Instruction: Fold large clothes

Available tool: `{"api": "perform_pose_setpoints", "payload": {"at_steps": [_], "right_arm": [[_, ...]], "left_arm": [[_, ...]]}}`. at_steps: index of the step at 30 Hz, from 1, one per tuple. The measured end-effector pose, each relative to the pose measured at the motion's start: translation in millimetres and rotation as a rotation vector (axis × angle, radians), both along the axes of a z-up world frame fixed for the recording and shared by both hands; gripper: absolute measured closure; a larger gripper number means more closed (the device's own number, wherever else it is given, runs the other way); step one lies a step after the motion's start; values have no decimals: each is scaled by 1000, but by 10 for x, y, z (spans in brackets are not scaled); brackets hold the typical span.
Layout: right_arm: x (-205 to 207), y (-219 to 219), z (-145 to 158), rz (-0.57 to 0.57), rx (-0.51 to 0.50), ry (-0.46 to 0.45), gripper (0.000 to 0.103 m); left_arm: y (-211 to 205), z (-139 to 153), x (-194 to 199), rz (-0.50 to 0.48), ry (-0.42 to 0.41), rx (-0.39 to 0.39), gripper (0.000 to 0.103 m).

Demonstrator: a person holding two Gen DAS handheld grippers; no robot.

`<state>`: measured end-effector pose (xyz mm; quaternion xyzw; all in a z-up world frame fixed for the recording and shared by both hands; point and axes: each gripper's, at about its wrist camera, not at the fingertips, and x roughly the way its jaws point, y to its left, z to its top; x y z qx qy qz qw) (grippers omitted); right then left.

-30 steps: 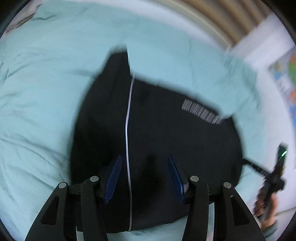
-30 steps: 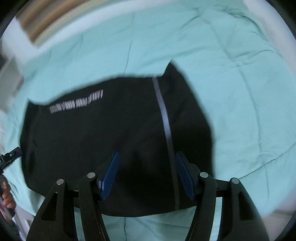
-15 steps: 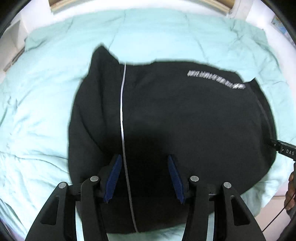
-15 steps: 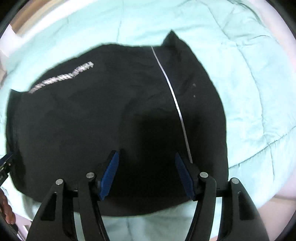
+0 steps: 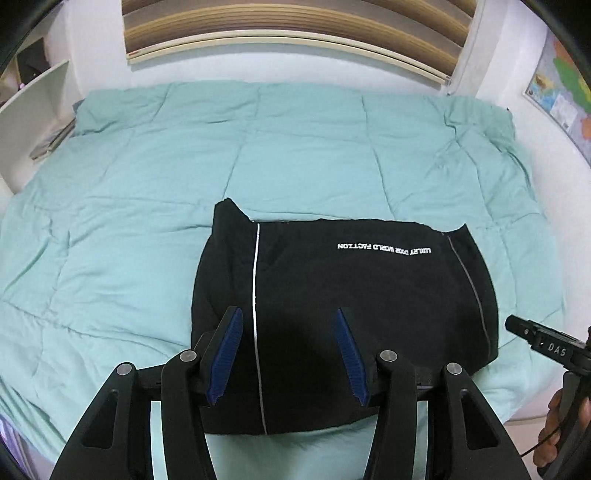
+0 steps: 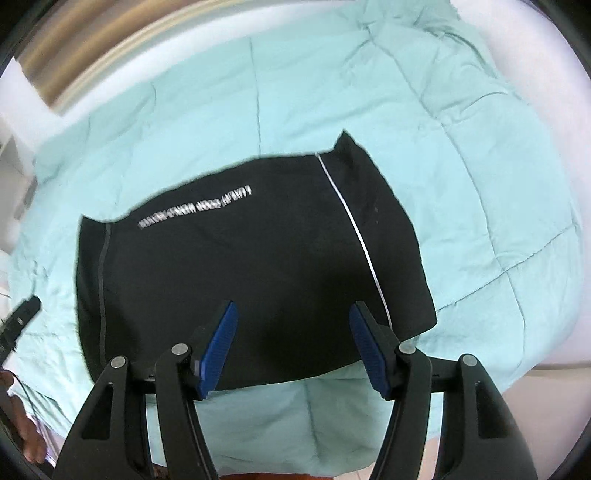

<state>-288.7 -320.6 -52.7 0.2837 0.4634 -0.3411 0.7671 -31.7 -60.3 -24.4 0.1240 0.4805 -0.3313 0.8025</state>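
Closest to me, my left gripper (image 5: 288, 350) is spread wide with nothing between the blue pads (image 5: 225, 350), just hanging above the near part of the garment (image 5: 351, 288). Same deal on the other side: right gripper (image 6: 291, 347) is wide open and empty, hovering over the near edge. From the left cam I can also spot the right gripper's nose off beyond the garment's right edge, over the duvet (image 5: 147, 177). Next out is the garment itself, black, lying flat on the teal duvet near the foot of the bed, folded into a compact, roughly rectangular block. There's a white stripe (image 5: 255, 295) running front to back on its left side, a dimmer grey one on the right, and a line of white lettering (image 5: 384, 249) near the far edge, reading upside down from where I sit. One little corner pokes up at the far left. Past that it's just open duvet, then the headboard (image 5: 288, 33) and wall. My read: the folding looks mostly done, since no sleeves or loose tails stick out. What's maybe left is one more fold in half, or tucking that stray corner and smoothing it. Can't tell how many layers are in there.
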Motion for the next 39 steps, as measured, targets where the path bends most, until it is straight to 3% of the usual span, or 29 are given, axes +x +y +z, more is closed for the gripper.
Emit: {"api": "perform_pose_setpoints", "payload": {"at_steps": [6,14,24,30,39], "right_arm": [[-5,116,378,-9,-46,-24,33],[105,370,607,43,-157,3,30],[127,374,508,48,-136,38,29],[141,346,386,52,-118,70,29],[173,326,326,63,-114,89,29]], "left_arm": [[53,198,-45,19,2,-12,49],[62,280,-100,13,1,3,49],[5,191,-133,-9,-1,53,49],[-24,154,-135,6,-63,107,49],[-39,113,-118,-4,-58,116,49]]}}
